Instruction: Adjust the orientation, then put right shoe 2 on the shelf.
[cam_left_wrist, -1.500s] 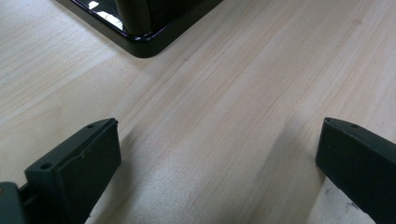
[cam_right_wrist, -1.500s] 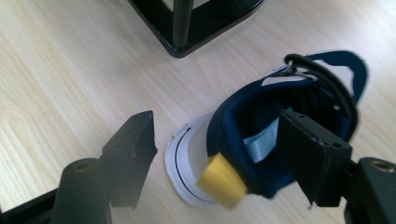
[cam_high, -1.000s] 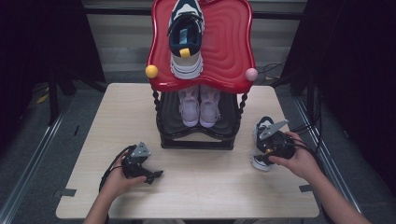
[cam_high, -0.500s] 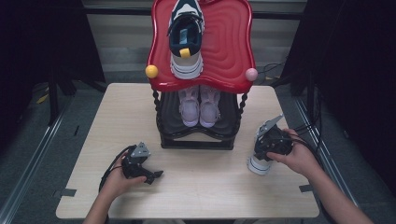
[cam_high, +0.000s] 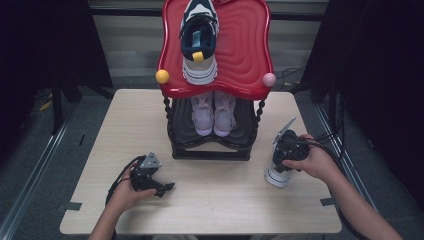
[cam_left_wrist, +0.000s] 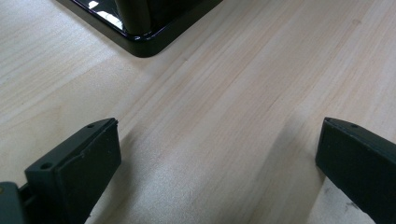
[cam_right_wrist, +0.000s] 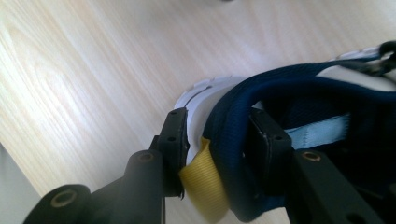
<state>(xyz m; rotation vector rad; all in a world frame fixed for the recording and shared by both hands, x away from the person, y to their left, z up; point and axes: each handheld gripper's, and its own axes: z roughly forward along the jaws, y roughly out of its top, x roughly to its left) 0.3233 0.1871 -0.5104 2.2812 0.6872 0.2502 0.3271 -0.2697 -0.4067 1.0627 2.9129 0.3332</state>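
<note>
One sneaker heel (cam_right_wrist: 219, 116) inside right gripper (cam_right_wrist: 217, 140)

My left tongs (cam_high: 167, 187) are black, boxy, with a grey three-cornered plate on top and a black cable looping off behind; the jaws are blocky black pads with small screw holes. My right tongs (cam_high: 286, 150) are black too, with brass-coloured screw heads at the jaw arms and a black cable. Forearms bare, no sleeves.

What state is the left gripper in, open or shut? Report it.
Open. The left gripper has its jaws far apart over bare table, nothing between them.
</note>
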